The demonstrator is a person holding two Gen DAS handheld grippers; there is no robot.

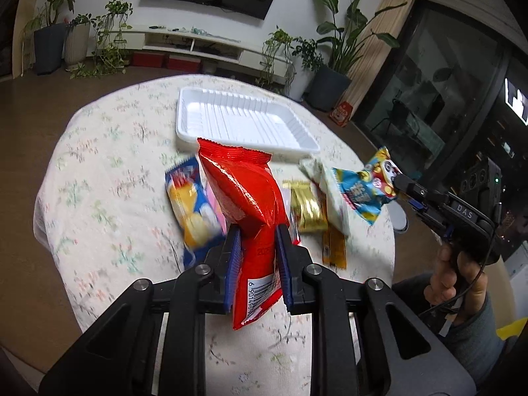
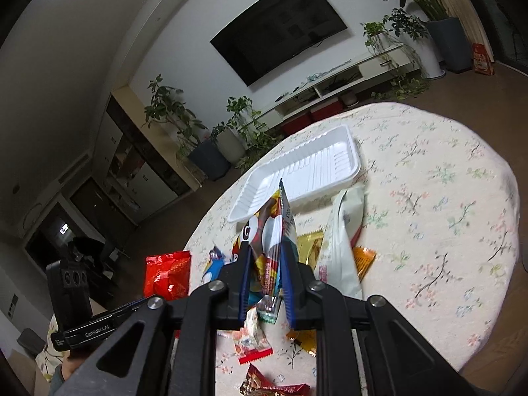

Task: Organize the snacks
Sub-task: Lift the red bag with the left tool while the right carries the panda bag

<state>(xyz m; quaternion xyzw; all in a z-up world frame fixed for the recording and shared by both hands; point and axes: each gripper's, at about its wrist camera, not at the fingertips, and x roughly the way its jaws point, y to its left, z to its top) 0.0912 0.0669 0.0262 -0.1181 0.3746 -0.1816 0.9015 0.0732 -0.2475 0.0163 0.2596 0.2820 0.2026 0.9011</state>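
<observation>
We held the left gripper with its jaws clamped on a red snack bag, gripping the bag near its lower end so that it stood upright above the counter, its barcode end hanging below the blue pads. In the right wrist view the same red snack bag showed at the left, raised beside the counter's edge. We held the right gripper with its jaws clamped on a blue panda snack packet, lifted clear of the cloth; from the left wrist view that packet hung at the right, pinched at one end. The white tray lay on the floral cloth beyond both packets, nothing in it. Between the tray and us lay a blue packet with yellow pictures, a gold packet, a white packet and an orange packet, close together.
</observation>
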